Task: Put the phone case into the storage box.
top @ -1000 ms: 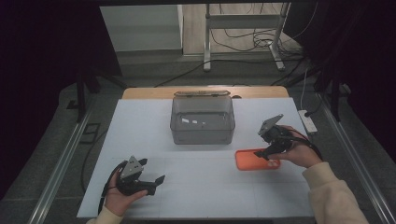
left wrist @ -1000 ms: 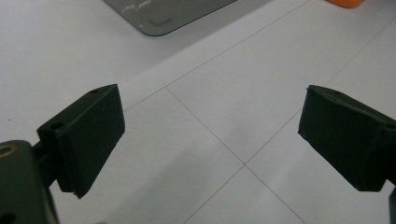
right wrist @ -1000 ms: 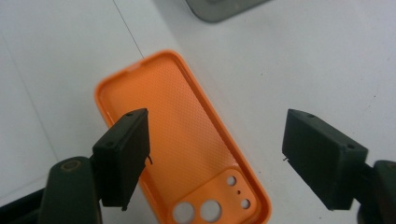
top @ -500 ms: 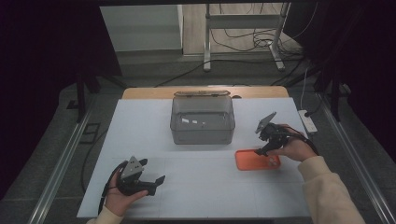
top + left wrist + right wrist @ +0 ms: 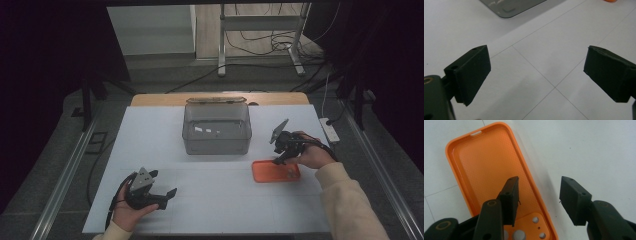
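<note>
An orange phone case (image 5: pixel 276 171) lies open side up on the white table (image 5: pixel 150 145), right of centre. My right gripper (image 5: pixel 277 159) tips down onto its far long edge. In the right gripper view the phone case (image 5: pixel 489 167) lies under my open right gripper (image 5: pixel 539 182). One jaw is inside the case and the other is outside, over the table, so they straddle its rim. My left gripper (image 5: pixel 167 196) rests in a hand near the front left. It is open (image 5: pixel 536 55) with only bare table between its jaws.
A clear grey plastic box (image 5: pixel 216 129) stands at the table's middle back, and its corner (image 5: pixel 509 7) shows in the left gripper view. A wooden strip (image 5: pixel 280 98) runs along the far edge. A power strip (image 5: pixel 330 130) lies off the right side.
My right gripper has shifted slightly left and dipped toward the orange case's edge. The left gripper has stayed where it was.
</note>
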A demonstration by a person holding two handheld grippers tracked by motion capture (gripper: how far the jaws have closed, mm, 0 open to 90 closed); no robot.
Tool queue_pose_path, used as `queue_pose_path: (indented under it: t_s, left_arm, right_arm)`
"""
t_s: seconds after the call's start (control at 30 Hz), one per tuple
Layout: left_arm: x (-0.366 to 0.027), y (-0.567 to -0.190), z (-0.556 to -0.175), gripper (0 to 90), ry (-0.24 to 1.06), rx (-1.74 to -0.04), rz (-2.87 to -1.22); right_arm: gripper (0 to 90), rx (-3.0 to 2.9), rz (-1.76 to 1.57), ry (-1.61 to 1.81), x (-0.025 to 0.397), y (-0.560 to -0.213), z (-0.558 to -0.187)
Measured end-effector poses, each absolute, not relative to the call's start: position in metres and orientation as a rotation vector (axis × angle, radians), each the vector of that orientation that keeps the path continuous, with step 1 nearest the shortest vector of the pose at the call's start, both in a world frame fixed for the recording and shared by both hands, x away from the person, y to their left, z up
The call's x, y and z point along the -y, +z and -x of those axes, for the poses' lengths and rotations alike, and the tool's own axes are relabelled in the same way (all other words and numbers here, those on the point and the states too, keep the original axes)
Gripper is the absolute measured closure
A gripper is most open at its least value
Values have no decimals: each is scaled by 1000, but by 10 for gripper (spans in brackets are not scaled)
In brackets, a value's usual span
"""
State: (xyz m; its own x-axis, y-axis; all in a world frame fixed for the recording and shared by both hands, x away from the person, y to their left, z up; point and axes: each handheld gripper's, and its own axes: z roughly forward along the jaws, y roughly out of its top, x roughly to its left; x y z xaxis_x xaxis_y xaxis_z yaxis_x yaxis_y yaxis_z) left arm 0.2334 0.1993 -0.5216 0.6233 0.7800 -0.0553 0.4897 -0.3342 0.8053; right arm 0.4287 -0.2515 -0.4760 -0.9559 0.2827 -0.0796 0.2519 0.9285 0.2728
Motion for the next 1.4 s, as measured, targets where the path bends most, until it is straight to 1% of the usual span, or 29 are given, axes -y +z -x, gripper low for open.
queue_pose_path:
  t_s: [0.03,0.23,0.27,0.3,0.4,0.43,0.53,0.57,0.7,0.93,1.27,1.4]
  left_arm:
    - [-200,-522,-233,71,435,-998,-2002]
    - [-200,-522,-234,71,436,-998,-2002]
    - [-199,-521,-233,71,435,-997,-2002]
    - [-199,-521,-233,71,434,-994,-2001]
    - [-199,-521,-233,70,438,-992,-2003]
    - [-199,-522,-233,70,438,-992,-2003]
    - [-199,-522,-234,70,438,-993,-2004]
    - [-199,-522,-234,70,439,-994,-2004]
    - [-199,-522,-233,70,437,-992,-2004]
    - [-200,-522,-233,70,439,-995,-2001]
    - [-200,-522,-233,70,440,-995,-2003]
    - [-200,-522,-233,70,439,-997,-2005]
  right_arm:
    - [515,-2969,-413,397,251,-476,-429]
    - [586,-3001,-404,337,252,-483,-432]
    - [612,-3006,-397,329,251,-484,-433]
    - [612,-3006,-397,329,251,-484,-433]
    - [668,-3025,-384,338,252,-485,-436]
    - [668,-3025,-384,338,252,-485,-436]
    - [736,-3044,-384,342,253,-484,-437]
    - [736,-3044,-384,342,253,-484,-437]
    - [782,-3073,-359,328,251,-484,-440]
    - [823,-3085,-280,268,245,-484,-443]
    - [881,-3081,-178,274,247,-483,-440]
    - [884,-3093,-157,272,247,-483,-439]
